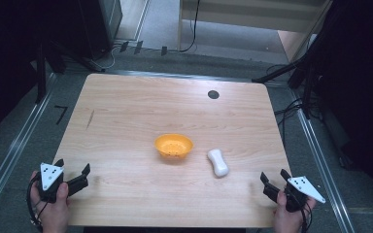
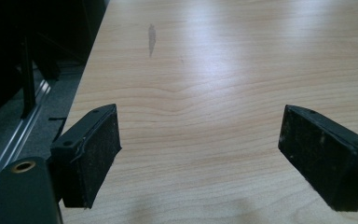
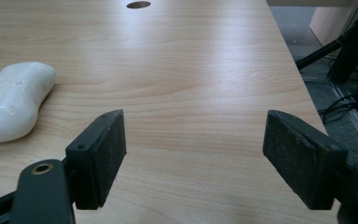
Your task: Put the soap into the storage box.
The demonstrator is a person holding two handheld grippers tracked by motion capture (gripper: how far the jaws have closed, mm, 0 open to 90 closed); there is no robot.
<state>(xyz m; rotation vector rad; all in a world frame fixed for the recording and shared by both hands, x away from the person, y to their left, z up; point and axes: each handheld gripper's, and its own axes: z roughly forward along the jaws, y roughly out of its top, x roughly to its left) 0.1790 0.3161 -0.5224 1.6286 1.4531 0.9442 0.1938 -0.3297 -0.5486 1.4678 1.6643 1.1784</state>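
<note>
Both hands come in at the near edge of the wooden table [image 1: 126, 102], each wrapped around a two-jaw gripper. On the person's left, the left gripper [image 1: 72, 170] sits over the near left corner, its grey three-cornered plate facing up; in the left gripper view its jaws stand spread wide with bare wood grain between the black pads [image 2: 95, 154] and nothing caught in them. Over at the near right corner, the right gripper [image 1: 275, 177] is held the same way, and in the right gripper view its jaws are likewise spread apart, empty, hovering low over the tabletop. Just ahead and to the left of that right gripper lies a white bar of soap [image 1: 217, 162], peanut-shaped with a slight waist, flat on the wood and touched by neither gripper; the right gripper view catches it at the left edge [image 3: 14, 100], clear of the near jaw. Beside the soap, toward the middle of the table, sits a small orange bowl [image 1: 174, 145] with tiny holes dotted over its bottom, near the soap but not touching it. Farther back, a dark round hole [image 1: 213, 94] marks the tabletop near the far edge.
</note>
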